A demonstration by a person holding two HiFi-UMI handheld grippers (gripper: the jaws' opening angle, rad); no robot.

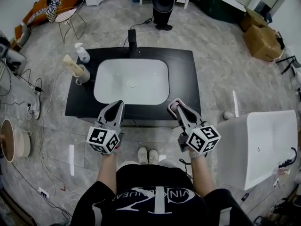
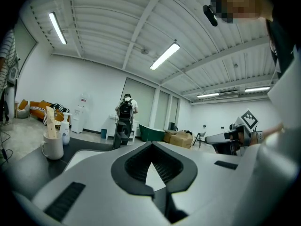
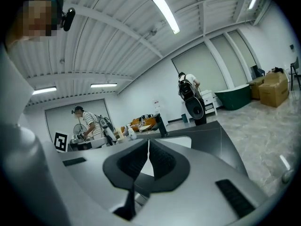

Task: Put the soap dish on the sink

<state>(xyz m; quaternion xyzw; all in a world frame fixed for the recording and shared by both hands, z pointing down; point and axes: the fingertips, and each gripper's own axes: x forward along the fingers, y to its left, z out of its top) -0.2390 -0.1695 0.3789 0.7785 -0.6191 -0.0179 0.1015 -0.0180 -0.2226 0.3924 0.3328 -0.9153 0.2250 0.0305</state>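
Observation:
A white sink basin (image 1: 131, 64) is set in a black counter (image 1: 184, 79), with a black faucet (image 1: 132, 37) at its back edge. I cannot make out a soap dish in any view. My left gripper (image 1: 118, 104) hovers over the counter's near edge, left of centre, shut and holding nothing. In the left gripper view the left gripper (image 2: 151, 145) shows its tips meeting. My right gripper (image 1: 175, 104) hangs level with it to the right, also shut and holding nothing. Its jaws touch in the right gripper view too, at the right gripper (image 3: 148, 143).
A soap pump bottle (image 1: 83, 53) and a cup with wooden brushes (image 1: 83, 74) stand on the counter's left end. A white tub (image 1: 263, 145) is to the right. Cardboard boxes (image 1: 261, 39), a chair (image 1: 66, 18), floor cables and a person with a backpack (image 1: 163, 4) lie beyond.

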